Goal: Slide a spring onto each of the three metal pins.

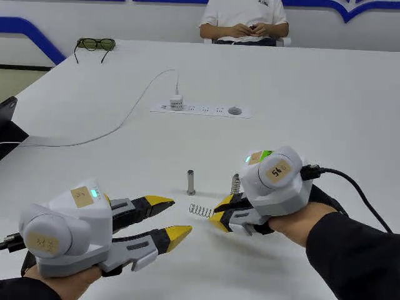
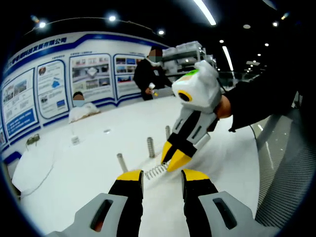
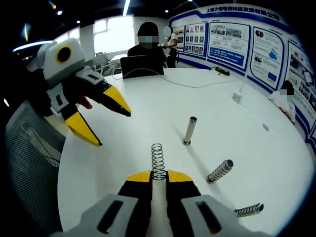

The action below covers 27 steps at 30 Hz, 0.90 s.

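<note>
Over the white table (image 1: 300, 94): spring (image 3: 157, 160) gripped, one pin (image 1: 190, 182) bare

Our right gripper (image 1: 220, 212) pinched the spring by one end. Its long axis lay level, in line with the jaws, free end pointing toward our left gripper (image 1: 175, 216), whose jaws gaped wide. The bare pin stood upright just beyond; two sprung pins (image 3: 220, 171) stood near.

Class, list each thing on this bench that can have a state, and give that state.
Bare grey metal pin: upright, no spring.
Second grey metal pin: spring on.
Third grey metal pin: spring on.
Loose steel coil spring: clamped by one end.
Yellow-tipped right gripper: shut on the spring.
Yellow-tipped left gripper: open, empty.
White power strip: one charger plugged in.
</note>
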### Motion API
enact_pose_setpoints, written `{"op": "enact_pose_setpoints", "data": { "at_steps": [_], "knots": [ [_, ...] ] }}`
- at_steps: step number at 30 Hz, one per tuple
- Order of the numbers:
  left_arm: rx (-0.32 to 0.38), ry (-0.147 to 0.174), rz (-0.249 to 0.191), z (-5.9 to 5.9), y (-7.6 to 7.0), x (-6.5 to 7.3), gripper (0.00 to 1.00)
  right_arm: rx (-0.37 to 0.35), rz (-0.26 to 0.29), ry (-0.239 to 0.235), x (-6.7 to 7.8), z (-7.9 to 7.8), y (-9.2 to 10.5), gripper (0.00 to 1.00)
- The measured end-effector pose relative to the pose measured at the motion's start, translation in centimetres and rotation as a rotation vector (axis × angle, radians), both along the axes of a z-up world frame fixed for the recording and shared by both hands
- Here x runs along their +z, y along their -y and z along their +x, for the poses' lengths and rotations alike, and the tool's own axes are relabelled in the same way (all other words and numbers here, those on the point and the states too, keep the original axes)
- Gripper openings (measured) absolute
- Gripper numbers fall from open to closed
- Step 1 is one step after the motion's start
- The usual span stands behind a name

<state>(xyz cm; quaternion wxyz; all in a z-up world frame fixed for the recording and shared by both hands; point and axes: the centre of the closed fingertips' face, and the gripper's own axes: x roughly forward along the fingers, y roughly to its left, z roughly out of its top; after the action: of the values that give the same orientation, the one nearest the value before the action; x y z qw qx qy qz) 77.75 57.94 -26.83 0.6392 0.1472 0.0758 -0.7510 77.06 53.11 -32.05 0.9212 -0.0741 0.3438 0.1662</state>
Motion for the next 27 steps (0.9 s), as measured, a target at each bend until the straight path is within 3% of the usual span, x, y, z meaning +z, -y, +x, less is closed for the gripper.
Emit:
{"op": "enact_pose_setpoints", "data": {
  "at_steps": [14, 27],
  "knots": [
    [-0.064, 0.014, 0.013, -1.6, 0.4, -0.3, 0.31, 0.053, 0.009, -0.027, 1.9, -3.8, -1.3, 0.11],
    [-0.134, 0.017, 0.022, -3.3, 0.4, -0.5, 0.32, 0.118, 0.015, -0.048, 3.1, -5.3, -2.6, 0.11]
  ]
}}
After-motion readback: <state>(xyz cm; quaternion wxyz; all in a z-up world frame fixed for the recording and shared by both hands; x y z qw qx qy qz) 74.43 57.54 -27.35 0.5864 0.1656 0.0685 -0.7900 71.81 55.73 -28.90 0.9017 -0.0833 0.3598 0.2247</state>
